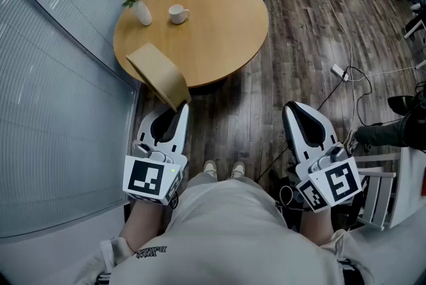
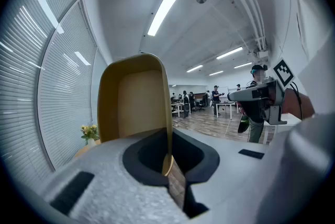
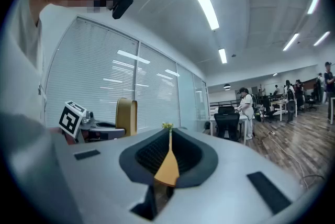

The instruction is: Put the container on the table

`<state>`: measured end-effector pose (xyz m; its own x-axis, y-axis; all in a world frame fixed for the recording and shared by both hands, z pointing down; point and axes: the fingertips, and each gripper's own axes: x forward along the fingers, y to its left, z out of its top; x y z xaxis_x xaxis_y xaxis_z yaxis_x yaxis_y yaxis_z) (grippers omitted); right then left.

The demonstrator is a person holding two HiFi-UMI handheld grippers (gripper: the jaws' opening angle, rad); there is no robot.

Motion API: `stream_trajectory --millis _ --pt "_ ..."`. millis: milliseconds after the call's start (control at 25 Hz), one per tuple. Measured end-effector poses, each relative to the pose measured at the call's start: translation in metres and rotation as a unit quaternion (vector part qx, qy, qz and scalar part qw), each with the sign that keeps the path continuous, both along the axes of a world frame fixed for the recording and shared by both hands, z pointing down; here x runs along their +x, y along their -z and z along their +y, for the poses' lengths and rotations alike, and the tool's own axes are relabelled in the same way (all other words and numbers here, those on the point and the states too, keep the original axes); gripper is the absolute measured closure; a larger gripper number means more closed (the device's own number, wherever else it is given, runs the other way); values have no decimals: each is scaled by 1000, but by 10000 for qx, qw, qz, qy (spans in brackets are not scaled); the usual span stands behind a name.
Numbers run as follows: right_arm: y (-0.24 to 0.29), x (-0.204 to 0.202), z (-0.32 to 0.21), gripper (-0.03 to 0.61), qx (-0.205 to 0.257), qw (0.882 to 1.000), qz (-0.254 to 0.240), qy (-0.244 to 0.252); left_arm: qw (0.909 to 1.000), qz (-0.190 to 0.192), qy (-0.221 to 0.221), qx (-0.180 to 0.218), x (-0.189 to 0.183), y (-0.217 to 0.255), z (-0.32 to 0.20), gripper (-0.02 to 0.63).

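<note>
left gripper (image 1: 178, 108) jaws pinching container (image 1: 158, 76) by its wall | container tilted, held over the round worktop's (image 1: 219, 30) near edge | right gripper (image 1: 293, 107) jaws pressed together, empty, over the floor

Open-plan office: desks (image 2: 226, 104), swivel chair (image 3: 228, 122), strip lights (image 3: 204, 2)

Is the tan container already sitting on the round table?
No, the container is clamped by its wall in the left gripper, which holds it up at the near edge of the table.
</note>
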<state>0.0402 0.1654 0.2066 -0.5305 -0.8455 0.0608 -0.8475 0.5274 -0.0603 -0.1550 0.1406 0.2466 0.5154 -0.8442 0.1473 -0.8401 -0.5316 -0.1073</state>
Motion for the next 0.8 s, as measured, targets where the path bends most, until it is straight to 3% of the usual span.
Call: stream_trajectory --millis 800 --pt "-15 38 -8 543 -142 9995 -292 -39 9999 -133 46 -20 31 -8 3 586"
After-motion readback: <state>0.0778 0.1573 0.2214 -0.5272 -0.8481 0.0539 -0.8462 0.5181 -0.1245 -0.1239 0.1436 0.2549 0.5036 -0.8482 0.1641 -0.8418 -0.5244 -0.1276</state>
